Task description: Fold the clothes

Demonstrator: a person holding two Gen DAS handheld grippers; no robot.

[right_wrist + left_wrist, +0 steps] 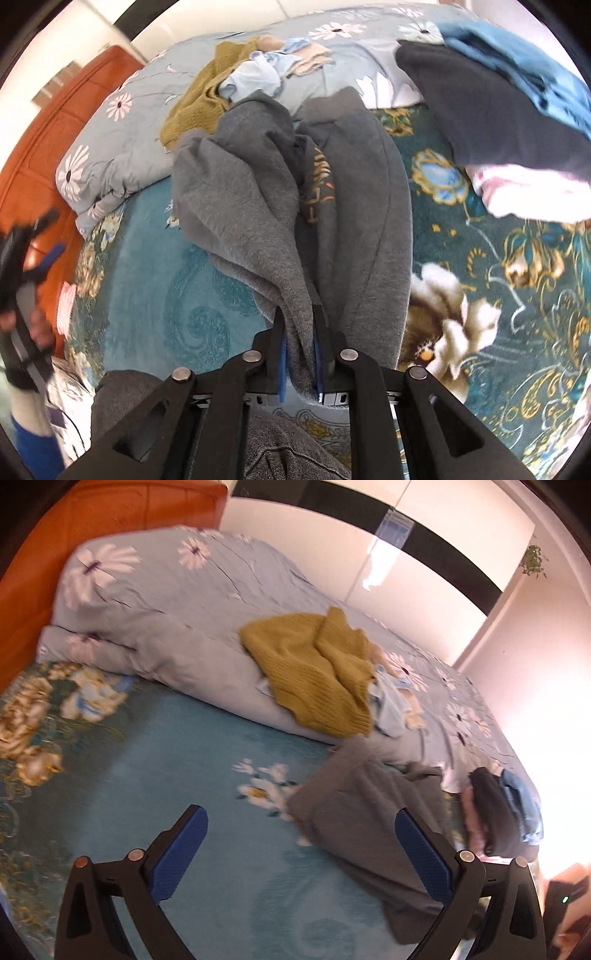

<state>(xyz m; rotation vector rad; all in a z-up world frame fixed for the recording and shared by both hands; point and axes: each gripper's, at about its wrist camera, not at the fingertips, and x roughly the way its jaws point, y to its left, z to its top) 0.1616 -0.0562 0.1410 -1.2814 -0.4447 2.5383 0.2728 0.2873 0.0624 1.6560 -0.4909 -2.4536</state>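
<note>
Grey sweatshirt (258, 206): thick matt fleece cloth, faintly fuzzy, printed lettering in dull gold. Beside it on the quilt, mustard sweater (317, 672): coarse ribbed knit, matt. Under the sweatshirt, teal bedspread (177, 746): soft, napped cloth with a woven floral pattern, slight sheen. Behind the sweatshirt, pale blue quilt (177, 602): smooth, thin, creased cotton-like cloth with printed daisies. Beyond the quilt, headboard (92, 520): orange, smooth, glossy, leather-like. Right gripper (300, 328): matt black plastic with metal pivot pins. Left gripper (301, 853): blue, finely dimpled, rubbery pads (177, 856).
</note>
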